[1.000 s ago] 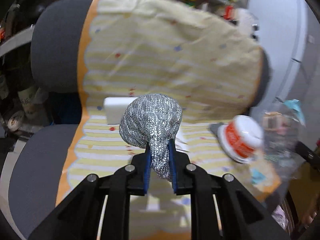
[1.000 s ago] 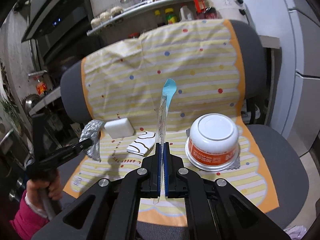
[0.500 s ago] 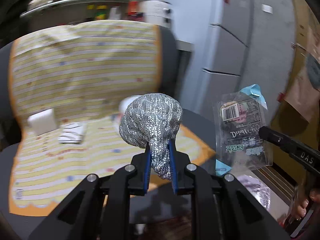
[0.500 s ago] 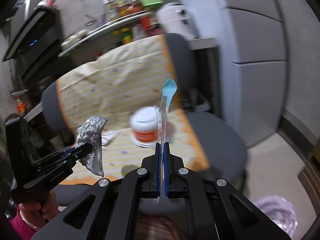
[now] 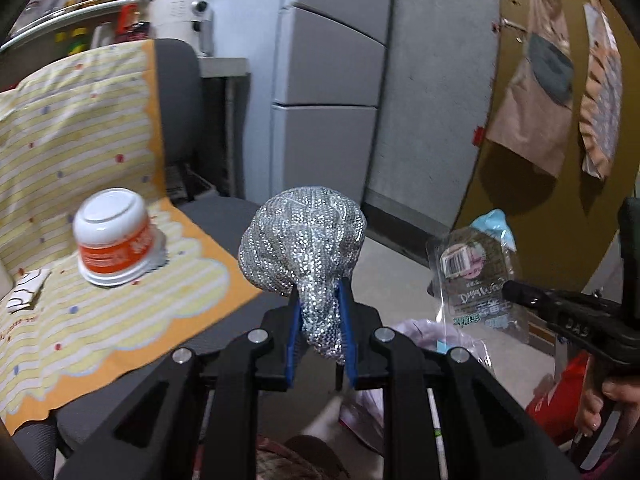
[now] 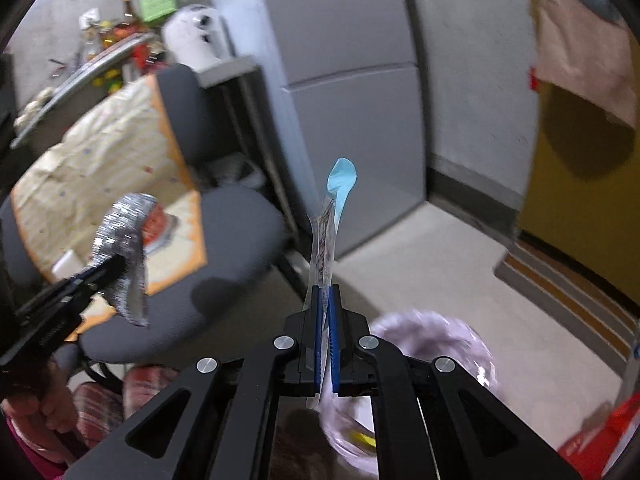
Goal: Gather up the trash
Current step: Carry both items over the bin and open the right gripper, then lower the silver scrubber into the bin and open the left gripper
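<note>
Two pieces of trash hang in the air: the left gripper point(image 5: 320, 336) is closed on a crumpled foil ball point(image 5: 303, 250), and the right gripper point(image 6: 327, 340) pinches a clear wrapper point(image 6: 326, 240), both near the pale bag point(image 6: 432, 360) below, probably for dropping.

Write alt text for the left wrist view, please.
The left gripper holds crumpled silver foil above the floor. At right, the right gripper holds a clear wrapper; at left, an upturned orange-and-white cup sits on a cloth-covered chair.

right hand-held gripper point(image 6: 327, 328) | clamps clear wrapper point(image 6: 325, 240) | over pale bag point(image 6: 432, 344)
</note>
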Available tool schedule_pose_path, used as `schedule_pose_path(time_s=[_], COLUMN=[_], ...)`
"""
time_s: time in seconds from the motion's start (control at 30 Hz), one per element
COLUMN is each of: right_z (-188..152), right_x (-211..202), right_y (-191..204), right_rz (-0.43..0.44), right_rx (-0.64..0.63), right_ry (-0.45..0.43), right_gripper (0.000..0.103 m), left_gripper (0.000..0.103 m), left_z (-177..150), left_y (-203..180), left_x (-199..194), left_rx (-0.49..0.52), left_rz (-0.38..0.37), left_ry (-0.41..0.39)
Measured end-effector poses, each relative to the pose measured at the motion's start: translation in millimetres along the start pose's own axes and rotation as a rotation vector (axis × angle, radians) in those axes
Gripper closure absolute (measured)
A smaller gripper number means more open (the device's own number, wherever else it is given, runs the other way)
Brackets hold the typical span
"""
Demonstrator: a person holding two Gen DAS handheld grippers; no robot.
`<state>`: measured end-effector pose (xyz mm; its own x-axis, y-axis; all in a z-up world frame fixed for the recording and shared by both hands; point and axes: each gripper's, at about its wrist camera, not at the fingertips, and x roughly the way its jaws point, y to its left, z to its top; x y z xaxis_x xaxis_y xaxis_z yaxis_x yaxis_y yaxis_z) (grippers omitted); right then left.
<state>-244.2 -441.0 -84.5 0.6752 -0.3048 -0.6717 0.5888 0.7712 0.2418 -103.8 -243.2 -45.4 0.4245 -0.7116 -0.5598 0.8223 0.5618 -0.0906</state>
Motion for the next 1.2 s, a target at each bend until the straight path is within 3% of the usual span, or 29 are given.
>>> schedule_pose_path(time_s=[0.17,0.33,0.4,0.7,0.93,1.2], right_z=[-16,-28,-29,-3,10,13], right_x=[33,58,59,10,-23,-33], right_y=[-28,-46,-53,-49,-45,-71], right_rz=[-0.067,-0.142,-0.165,-0.131,-0.114,-0.124], right_rx=[0.075,0.111,0.126,0.125,0.090,0.152], right_ry=[0.094,0.168,0.172,-0.018,-0.131,-0.163], right_gripper=[0.095,0.075,0.073,0.073,0.073,0.073], left_gripper=[0.087,0.087,0.087,0.086,0.085,0.084], left_z=[-2,-4,-5,-6,-11,-22], left_y=[-1,-1,-1,-14,-58,-109], left_x=[9,12,13,20,40,77], left_rx=[0.009,0.009,0.010,0.044,0.155,0.291], left_rz=[-0.001,0.001,0.001,-0.034,-0.155,-0.285], left_ry=[0.029,0.045,0.049,0.055,0.063,0.171])
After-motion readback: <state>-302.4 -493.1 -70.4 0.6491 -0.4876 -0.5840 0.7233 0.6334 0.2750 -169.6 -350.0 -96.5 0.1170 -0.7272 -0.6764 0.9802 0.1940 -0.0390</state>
